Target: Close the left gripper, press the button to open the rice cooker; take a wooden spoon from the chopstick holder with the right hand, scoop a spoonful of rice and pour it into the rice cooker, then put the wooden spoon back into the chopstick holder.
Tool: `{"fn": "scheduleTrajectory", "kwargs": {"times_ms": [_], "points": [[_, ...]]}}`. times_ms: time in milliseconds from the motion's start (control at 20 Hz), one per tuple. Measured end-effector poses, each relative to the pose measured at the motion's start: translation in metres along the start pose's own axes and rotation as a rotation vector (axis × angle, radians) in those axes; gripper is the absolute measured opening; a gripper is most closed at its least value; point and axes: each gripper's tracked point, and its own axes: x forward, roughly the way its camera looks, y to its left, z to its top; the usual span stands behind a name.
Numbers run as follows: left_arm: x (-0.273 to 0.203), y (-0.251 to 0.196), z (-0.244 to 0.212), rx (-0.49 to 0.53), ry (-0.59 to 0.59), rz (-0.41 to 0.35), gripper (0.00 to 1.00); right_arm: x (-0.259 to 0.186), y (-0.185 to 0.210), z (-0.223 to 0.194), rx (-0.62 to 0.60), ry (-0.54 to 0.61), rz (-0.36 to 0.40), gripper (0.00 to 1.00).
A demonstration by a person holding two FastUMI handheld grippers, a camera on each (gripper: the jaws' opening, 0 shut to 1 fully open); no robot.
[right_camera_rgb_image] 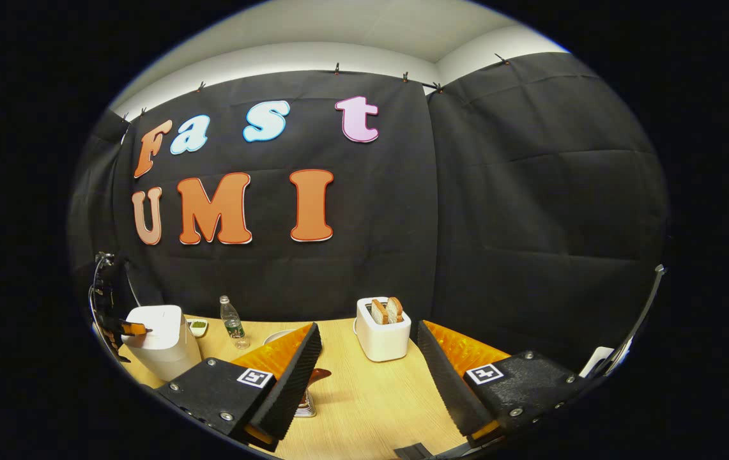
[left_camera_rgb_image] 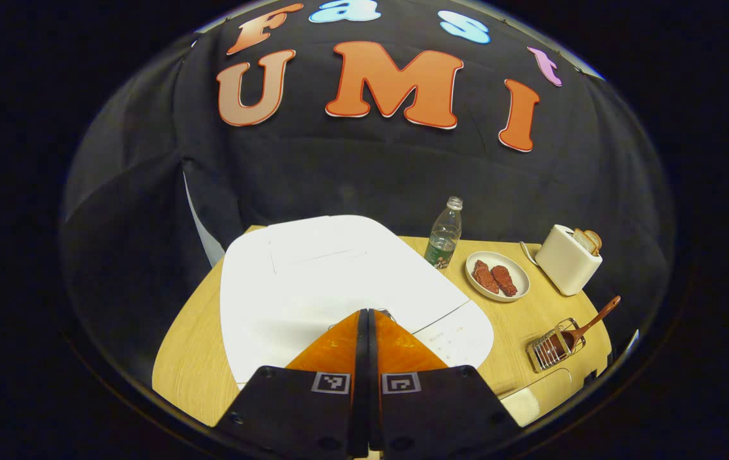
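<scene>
Counting 1 rice cooker [left_camera_rgb_image: 313, 281], 1 wooden spoon [left_camera_rgb_image: 594, 319]

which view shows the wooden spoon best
The left gripper view: the wooden spoon sits in full sight in the chopstick holder, handle sticking up toward the toaster. In the right gripper view just a bit of it peeks out beside the right gripper's finger.
</scene>
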Motion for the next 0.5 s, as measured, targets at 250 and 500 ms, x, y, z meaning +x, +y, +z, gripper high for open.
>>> {"fn": "scheduleTrajectory", "kwargs": {"times_ms": [250, 500], "points": [[-0.006, 0.004, 0.004, -0.071, -0.009, -0.006, 0.05, -0.003, 0.0, -0.006, 0.009, 0.014, 0.006, 0.94], [-0.057, 0.017, 0.053, 0.012, -0.148, 0.077, 0.05, -0.003, 0.003, 0.002, 0.05, -0.017, 0.025, 0.94]]}}
